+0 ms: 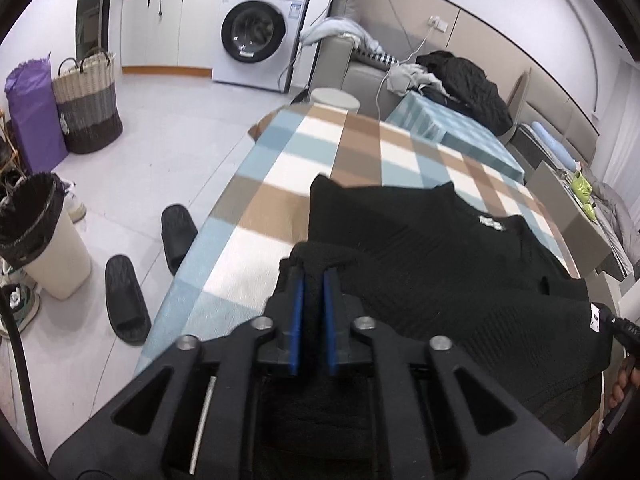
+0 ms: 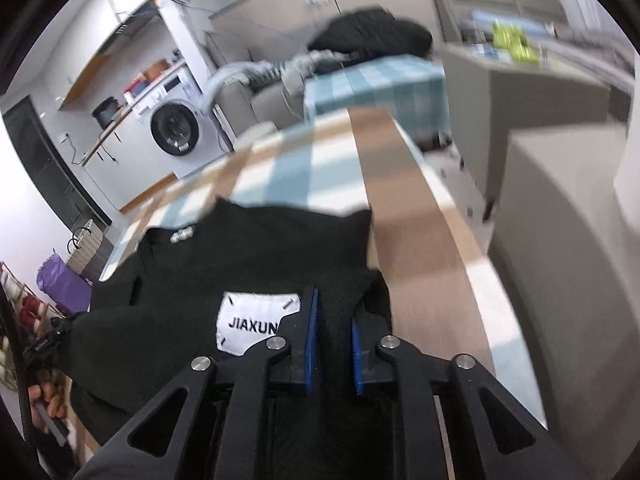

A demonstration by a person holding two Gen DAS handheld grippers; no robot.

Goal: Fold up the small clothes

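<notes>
Here, one black garment (image 1: 432,248) lies on the checked tablecloth (image 1: 280,168) of the table, its far edge flat and its near edge lifted toward the person.

Left gripper (image 1: 314,276): one. Jaws narrow, pinching a bunched near-left corner of the garment between the blue pads (image 1: 298,304). Judged purpose: to hold that corner up so it can be carried over the body of the cloth.

Right gripper (image 2: 334,312): one. Jaws narrow, closed on the near-right corner of the garment (image 2: 248,256), just beside the white label (image 2: 254,322). Judged purpose: to match the left grip, so both near corners travel together and the fold stays straight.

Labels on the garment: two, the white one near the right gripper and a small pale one (image 1: 491,222) further up.

Folds completed: cannot tell; the far part lies spread, so the work is judged early.

Surroundings, left view:
- washing machine (image 1: 260,32), one
- woven basket (image 1: 90,104), one
- purple bag (image 1: 34,116), one
- lined bin (image 1: 44,240), one
- black slippers (image 1: 126,300), two, on the floor beside the table
- second table with blue cloth (image 1: 460,136), one, carrying a dark coat (image 1: 468,84)
</notes>
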